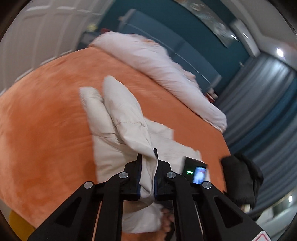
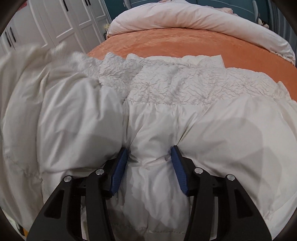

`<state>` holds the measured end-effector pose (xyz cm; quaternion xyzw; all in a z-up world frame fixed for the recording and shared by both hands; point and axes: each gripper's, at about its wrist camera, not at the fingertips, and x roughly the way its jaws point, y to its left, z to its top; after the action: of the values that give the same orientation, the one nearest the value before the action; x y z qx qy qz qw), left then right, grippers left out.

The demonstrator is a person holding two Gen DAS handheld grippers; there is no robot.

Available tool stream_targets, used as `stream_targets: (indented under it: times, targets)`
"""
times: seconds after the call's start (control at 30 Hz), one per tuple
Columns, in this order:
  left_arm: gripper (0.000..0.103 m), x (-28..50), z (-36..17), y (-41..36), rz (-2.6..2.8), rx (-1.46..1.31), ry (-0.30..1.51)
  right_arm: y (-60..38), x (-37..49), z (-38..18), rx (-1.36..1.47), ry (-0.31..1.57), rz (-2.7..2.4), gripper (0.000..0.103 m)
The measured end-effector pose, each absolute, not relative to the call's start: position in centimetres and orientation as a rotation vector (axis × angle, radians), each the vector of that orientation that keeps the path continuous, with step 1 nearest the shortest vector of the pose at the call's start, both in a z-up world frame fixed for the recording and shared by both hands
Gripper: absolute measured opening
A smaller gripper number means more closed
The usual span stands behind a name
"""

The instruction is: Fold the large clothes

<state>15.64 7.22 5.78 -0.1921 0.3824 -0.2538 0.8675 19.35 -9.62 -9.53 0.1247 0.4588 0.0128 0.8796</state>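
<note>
Gripping a fold of the white padded jacket (image 1: 118, 115), your left gripper (image 1: 147, 157) has its 2 fingers closed tight on the fabric, which hangs lifted above the orange bedspread (image 1: 46, 111). Your right gripper (image 2: 149, 155) stands about half open, its blue pads (image 2: 118, 172) pressed into a puffy ridge of the jacket bunched between them. The jacket lies spread across the near part of the bed, crinkled lining showing farther off. A pale duvet (image 2: 185, 16) is rolled along the far edge.
</note>
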Motion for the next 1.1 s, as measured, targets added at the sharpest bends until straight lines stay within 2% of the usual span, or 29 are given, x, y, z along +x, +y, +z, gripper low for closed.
stream_targets:
  times: [0.07,0.13,0.2,0.27,0.4,0.53,0.77,0.93,1.1]
  targets:
    - [0.004,15.3,7.2,5.0,-0.552,-0.361,0.778,-11.2,18.3,-8.1,0.329,0.948,0.044,0.046]
    - [0.003,15.0,8.3,4.2,-0.560,-0.348,0.757,-12.6,16.4,-6.6,0.375,0.899,0.061,0.039]
    - [0.003,14.8,9.5,3.4,-0.558,-0.323,0.733,-14.2,13.9,-5.4,0.404,0.861,0.064,0.016]
    - [0.002,14.4,10.2,2.8,-0.572,-0.313,0.728,-15.3,12.5,-5.9,0.453,0.877,0.095,0.001]
    - [0.001,12.6,11.6,-0.1,-0.625,-0.260,0.714,-15.4,12.4,-9.6,0.521,0.961,0.160,0.000]
    - [0.000,10.3,12.0,-4.5,-0.746,-0.171,0.729,-13.6,13.3,-11.1,0.560,0.966,0.266,0.000]
    - [0.000,10.3,6.8,-11.1,-0.796,-0.033,0.869,-12.7,14.4,-13.2,0.652,0.965,0.408,0.000]
    - [0.000,9.9,7.0,-13.4,-0.835,0.041,0.850,-18.7,9.8,-11.7,0.824,0.851,0.404,0.001]
    - [0.000,9.5,2.3,-17.3,-0.878,0.102,0.955,-29.8,2.8,-9.4,0.954,0.693,0.183,0.001]
